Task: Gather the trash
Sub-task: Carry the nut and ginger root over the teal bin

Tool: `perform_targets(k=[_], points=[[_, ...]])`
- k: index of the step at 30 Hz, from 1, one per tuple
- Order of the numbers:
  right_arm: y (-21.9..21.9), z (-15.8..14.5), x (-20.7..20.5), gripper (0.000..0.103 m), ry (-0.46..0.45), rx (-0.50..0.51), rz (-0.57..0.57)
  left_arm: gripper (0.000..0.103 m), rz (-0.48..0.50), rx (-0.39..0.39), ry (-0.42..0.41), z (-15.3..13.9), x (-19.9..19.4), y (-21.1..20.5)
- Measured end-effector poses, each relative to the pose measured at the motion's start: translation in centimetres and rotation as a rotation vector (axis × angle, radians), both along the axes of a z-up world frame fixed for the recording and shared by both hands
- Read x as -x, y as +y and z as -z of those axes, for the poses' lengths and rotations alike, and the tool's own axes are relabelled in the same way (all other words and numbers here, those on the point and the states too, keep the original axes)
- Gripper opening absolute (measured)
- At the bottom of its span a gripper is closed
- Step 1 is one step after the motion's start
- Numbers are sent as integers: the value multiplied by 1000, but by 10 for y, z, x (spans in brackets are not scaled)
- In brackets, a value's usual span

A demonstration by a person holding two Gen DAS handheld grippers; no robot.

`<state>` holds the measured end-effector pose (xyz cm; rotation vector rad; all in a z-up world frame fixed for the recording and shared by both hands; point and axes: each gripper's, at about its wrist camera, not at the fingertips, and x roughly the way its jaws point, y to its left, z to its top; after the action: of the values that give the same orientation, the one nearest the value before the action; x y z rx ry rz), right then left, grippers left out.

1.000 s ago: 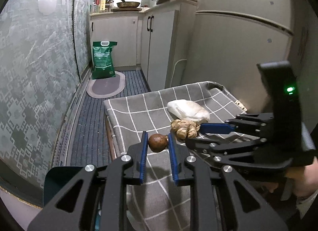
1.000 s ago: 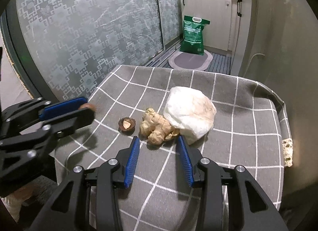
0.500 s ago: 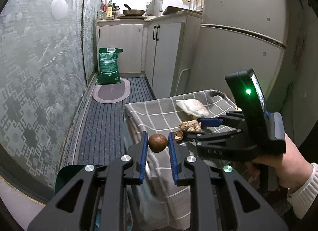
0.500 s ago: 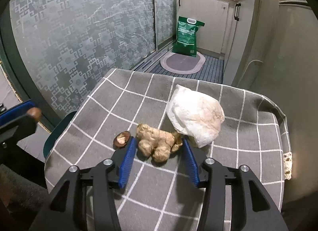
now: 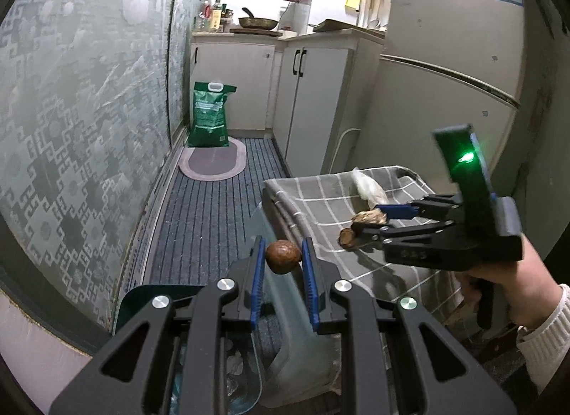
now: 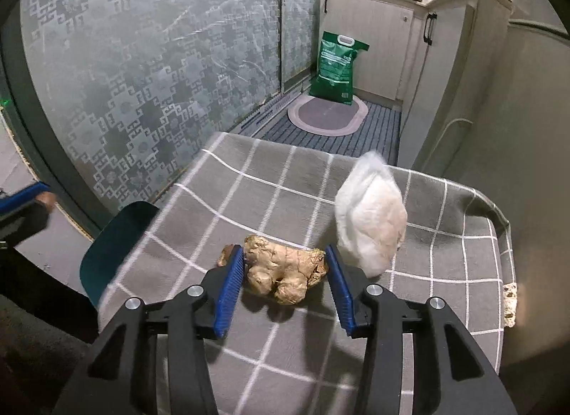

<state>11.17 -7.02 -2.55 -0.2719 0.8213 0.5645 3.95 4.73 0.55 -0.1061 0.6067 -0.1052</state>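
Observation:
My left gripper (image 5: 283, 251) is shut on a round brown nut (image 5: 283, 257) and holds it off the table's left edge, above a bin with a teal lid (image 5: 142, 301). On the grey checked tablecloth (image 6: 285, 179) lies a knobbly piece of ginger (image 6: 281, 272). My right gripper (image 6: 285, 254) straddles the ginger, its jaws closing, with the blue pads at either end of the root. A brown half shell (image 6: 226, 254) lies just left of the left pad. A crumpled white wrapper (image 6: 370, 222) sits beyond the right pad.
The bin (image 5: 231, 361) holds a clear liner with crumpled waste. A patterned glass door (image 5: 71, 129) runs along the left. A green sack (image 5: 210, 115), an oval mat (image 5: 213, 162), cabinets (image 5: 313, 101) and a fridge (image 5: 445, 76) line the narrow floor.
My left gripper has carried the nut leftward off the table to above the bin. My right gripper has moved forward, so the ginger now lies between its pads.

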Motion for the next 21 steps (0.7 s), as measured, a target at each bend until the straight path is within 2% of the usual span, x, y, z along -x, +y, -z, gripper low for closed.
perform_targets(k=[7,12,15,21], points=[[4,-21,12,47,-64,10,12,22,-37,6,26,10,5,23],[7,-38,16,47,-93,-39,10,22,-59,9,52,20,8,37],[21,-44,27,47,-103,-64,-31,22,-69,44,75,29,9,49],[46,-62,41,47,-141,-113,-101,22,-106,48,118,45,9,69]])
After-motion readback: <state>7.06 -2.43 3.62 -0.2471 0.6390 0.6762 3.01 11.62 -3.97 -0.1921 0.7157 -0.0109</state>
